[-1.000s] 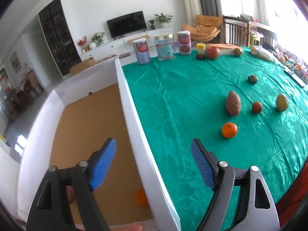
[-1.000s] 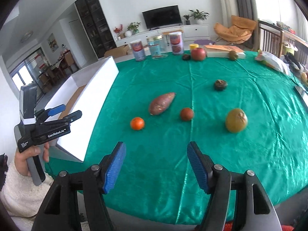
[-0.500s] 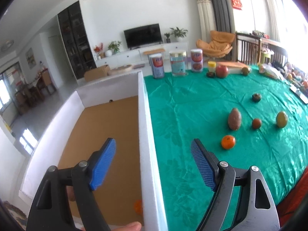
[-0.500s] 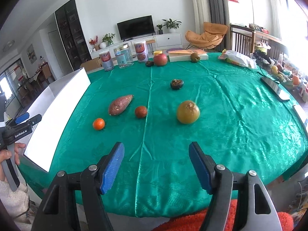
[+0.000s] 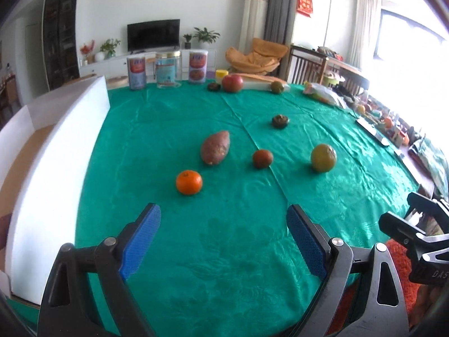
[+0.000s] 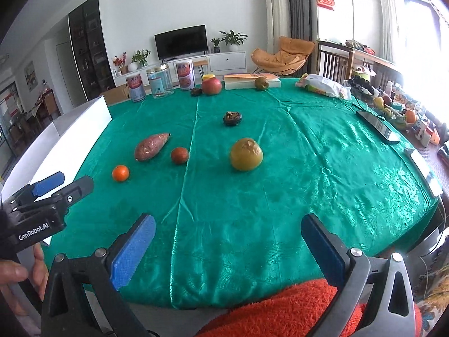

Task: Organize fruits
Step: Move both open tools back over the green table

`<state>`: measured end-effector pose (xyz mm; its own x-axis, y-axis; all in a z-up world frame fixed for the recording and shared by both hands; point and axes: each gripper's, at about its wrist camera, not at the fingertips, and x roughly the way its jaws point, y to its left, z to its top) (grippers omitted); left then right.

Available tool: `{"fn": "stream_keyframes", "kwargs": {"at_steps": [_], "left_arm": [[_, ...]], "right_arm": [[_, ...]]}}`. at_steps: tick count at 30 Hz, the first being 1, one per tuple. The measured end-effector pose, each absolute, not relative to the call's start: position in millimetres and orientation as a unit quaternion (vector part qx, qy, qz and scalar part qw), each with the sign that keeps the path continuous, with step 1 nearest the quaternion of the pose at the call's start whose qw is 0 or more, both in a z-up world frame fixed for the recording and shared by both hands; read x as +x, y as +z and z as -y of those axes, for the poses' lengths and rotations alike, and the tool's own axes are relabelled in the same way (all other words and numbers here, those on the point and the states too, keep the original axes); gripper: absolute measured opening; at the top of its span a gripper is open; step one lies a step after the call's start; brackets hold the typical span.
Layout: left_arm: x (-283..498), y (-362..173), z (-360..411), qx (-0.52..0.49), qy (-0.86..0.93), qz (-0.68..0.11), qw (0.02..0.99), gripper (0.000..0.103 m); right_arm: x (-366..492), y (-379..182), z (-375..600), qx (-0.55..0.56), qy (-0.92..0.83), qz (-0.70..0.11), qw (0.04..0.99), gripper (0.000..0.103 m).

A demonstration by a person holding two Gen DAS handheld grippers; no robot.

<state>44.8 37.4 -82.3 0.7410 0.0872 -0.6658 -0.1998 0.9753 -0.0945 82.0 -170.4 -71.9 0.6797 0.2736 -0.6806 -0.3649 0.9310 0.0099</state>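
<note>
**Both tongs empty, fruit not yet reached: mis-grab and roll risks**

Left wrist view: the left gripper (image 5: 224, 238) stands with jaws apart, having just widened, nothing between them. The mandarin (image 5: 189, 182) lies just ahead of its left pad on the green tablecloth (image 5: 224, 266). The sweet potato (image 5: 215, 151) is further ahead, the small reddish-brown fruit (image 5: 262, 158) ahead and right, the yellow-green fruit (image 5: 323, 157) far right. The white box (image 5: 56, 151) stands off to the left. Risk: the mandarin is round and the cloth glossy, so an off-centre close could squirt it away. The sweet potato sits near, so a wide approach could nudge it.

Right wrist view: the right gripper (image 6: 228, 247) also has jaws just opened wide, empty. The yellow-green fruit (image 6: 246, 154) lies ahead between the pads' lines, well out. The left gripper (image 6: 53, 185) shows at the left edge. Risk: both hands heading for the same cluster could collide. The big fruit looks wrinkled and soft, so a hard squeeze might bruise it.
</note>
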Motion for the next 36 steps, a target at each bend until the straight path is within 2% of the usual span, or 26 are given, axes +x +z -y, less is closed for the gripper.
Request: {"fn": "stream_keyframes", "kwargs": {"at_steps": [4,12,36], "left_arm": [[62,-111,-40,-0.052,0.095,-0.377,0.92,0.092],[72,-140,-43,-0.032,0.099,-0.401,0.91,0.092],[77,-146,-45,-0.04,0.092,-0.412,0.906,0.095]], "right_arm": [[81,-75,174,-0.09,0.152,-0.342,0.923,0.103],[87,-80,181,-0.067,0.17,-0.343,0.921,0.103],[89,-83,181,-0.064,0.168,-0.349,0.92,0.103]]}}
